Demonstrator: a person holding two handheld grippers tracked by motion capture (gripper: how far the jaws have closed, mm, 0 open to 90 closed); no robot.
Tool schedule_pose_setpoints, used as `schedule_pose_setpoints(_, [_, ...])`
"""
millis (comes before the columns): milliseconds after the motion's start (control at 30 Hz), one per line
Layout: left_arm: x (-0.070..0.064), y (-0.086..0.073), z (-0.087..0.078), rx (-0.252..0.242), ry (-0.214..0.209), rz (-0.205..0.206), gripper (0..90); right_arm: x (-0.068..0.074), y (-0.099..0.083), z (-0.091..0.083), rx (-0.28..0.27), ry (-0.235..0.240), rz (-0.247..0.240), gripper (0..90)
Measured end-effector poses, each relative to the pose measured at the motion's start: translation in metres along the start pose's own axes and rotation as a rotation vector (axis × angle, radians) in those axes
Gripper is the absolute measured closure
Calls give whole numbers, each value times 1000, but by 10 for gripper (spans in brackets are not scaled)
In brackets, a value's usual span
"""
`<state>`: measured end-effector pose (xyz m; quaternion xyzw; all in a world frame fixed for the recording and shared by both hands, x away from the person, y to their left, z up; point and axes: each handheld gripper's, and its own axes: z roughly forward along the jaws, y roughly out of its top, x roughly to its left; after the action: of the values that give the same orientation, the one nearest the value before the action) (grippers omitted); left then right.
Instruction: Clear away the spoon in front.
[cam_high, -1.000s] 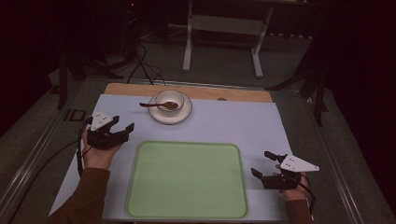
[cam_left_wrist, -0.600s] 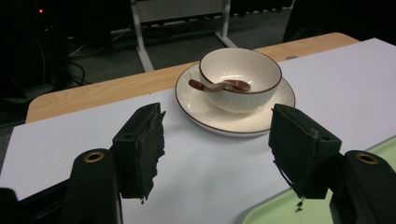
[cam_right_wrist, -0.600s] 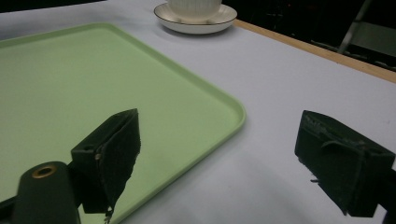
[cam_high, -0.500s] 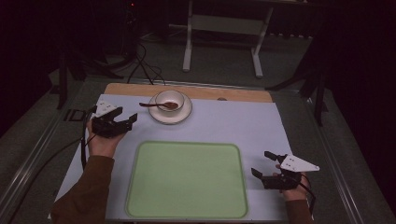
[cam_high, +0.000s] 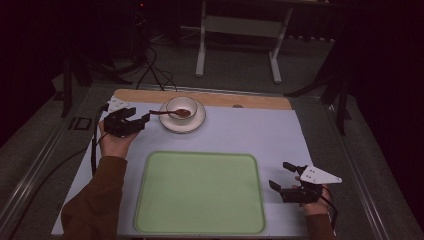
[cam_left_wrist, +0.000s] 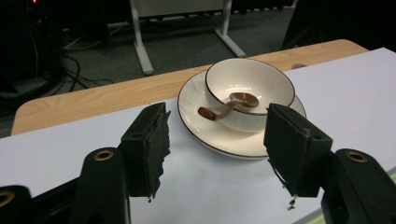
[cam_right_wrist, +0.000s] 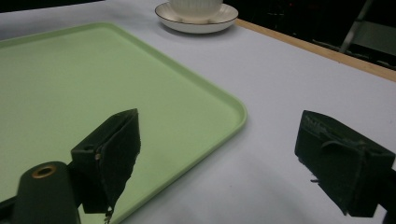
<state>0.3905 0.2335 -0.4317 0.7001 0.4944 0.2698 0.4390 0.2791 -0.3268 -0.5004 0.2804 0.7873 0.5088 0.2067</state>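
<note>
1. Left tool has its jaws spread wide with nothing in them, just left of the white brown-rimmed bowl on its ribbed saucer.
2. A brown spoon rests inside the bowl.
3. Right tool is also gaping, beside the pale green plastic tray.
4. No readable writing anywhere.

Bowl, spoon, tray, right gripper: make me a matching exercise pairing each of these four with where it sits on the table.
Things:
1. bowl
2. spoon
3. tray
4. right gripper

Places:
A. beside the tray's right edge, jaws open, holding nothing
B. bowl end inside the bowl, handle sticking out over the rim
C. flat on the white mat at the near middle of the table, nothing on it
D. on the saucer at the far side of the table

Pairs: 1-D, 2-B, 3-C, 4-A
</note>
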Motion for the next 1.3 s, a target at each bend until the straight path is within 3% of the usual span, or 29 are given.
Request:
schedule_pose_setpoints(367, [4, 4, 25, 37, -2, -32, 442, 0, 0, 0, 3, 4, -1, 141])
schedule_pose_setpoints(500, [5, 0, 39, 71, -4, -64, 456, -1, 0, 0, 3, 3, -2, 141])
schedule_pose_setpoints(633, [9, -2, 46, 80, -44, -106, 496, 0, 0, 1, 4, 5, -3, 141])
schedule_pose_setpoints(867, [9, -5, 53, 84, -104, -118, 647, 0, 0, 1, 7, 6, -1, 141])
schedule_pose_setpoints(967, [6, -5, 52, 75, -113, -107, 716, -1, 0, 1, 6, 4, -2, 141])
schedule_pose_setpoints(1300, [-6, -4, 47, 75, -100, -27, 824, -1, 0, 1, 9, 6, -1, 140])
